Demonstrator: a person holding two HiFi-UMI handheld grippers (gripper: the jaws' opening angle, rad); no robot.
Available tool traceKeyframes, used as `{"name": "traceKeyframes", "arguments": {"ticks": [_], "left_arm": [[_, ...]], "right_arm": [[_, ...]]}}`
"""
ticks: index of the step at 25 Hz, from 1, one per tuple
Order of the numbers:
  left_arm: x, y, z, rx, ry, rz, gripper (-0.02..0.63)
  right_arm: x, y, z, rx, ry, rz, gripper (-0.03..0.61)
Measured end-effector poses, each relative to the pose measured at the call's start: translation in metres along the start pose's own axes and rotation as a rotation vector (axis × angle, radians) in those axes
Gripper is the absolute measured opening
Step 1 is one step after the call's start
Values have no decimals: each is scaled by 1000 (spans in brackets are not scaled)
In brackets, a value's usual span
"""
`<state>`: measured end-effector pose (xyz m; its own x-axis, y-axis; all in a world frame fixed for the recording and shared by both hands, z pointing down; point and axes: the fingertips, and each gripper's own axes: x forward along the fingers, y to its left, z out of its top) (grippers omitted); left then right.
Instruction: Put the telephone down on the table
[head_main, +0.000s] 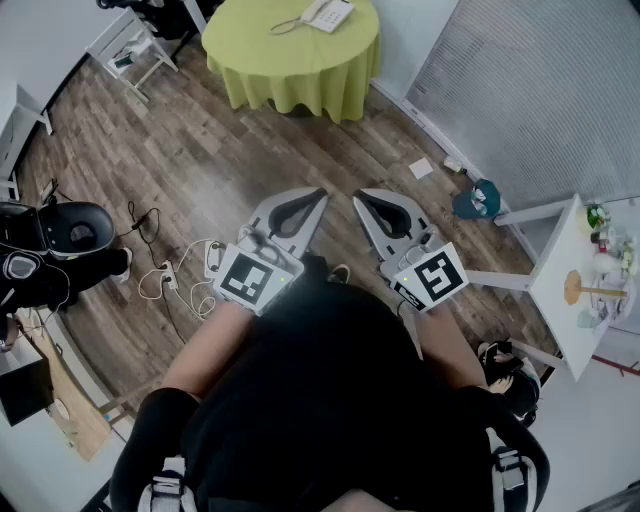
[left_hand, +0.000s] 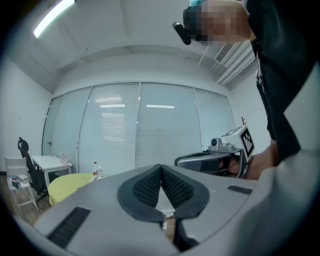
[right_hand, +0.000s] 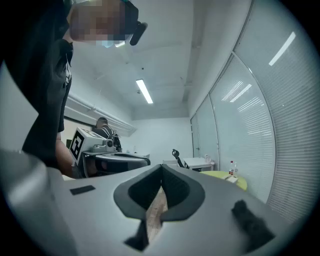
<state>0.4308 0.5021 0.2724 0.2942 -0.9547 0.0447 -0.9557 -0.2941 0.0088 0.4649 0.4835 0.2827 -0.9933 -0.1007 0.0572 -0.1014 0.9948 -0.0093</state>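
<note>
A white telephone (head_main: 325, 14) with its cord lies on the round table under a yellow-green cloth (head_main: 290, 55), far ahead of me across the wooden floor. My left gripper (head_main: 319, 193) and right gripper (head_main: 358, 196) are held side by side close to my body, both shut with nothing between the jaws. In the left gripper view the left gripper (left_hand: 160, 168) has its jaws meeting at the tip, with the table (left_hand: 70, 183) low at the left. In the right gripper view the right gripper (right_hand: 161, 168) is shut too, and the table (right_hand: 227, 176) sits far right.
A black office chair (head_main: 70, 230) and floor cables with a power strip (head_main: 180, 275) lie to my left. A white side table (head_main: 560, 270) with small items stands at the right, and a teal object (head_main: 478, 200) sits on the floor. A white rack (head_main: 135, 50) stands beside the round table.
</note>
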Motion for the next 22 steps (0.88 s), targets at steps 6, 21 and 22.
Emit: {"name": "traceKeyframes", "arguments": {"ticks": [6, 21, 22], "left_arm": [[1, 3, 2, 4, 2, 2, 12], [20, 49, -1, -19, 6, 0, 14], [22, 56, -1, -23, 6, -7, 12]], "right_arm": [[2, -3, 3, 9, -6, -10, 18], [40, -28, 0, 27, 11, -32, 18], [46, -30, 0, 28, 17, -35, 18]]}}
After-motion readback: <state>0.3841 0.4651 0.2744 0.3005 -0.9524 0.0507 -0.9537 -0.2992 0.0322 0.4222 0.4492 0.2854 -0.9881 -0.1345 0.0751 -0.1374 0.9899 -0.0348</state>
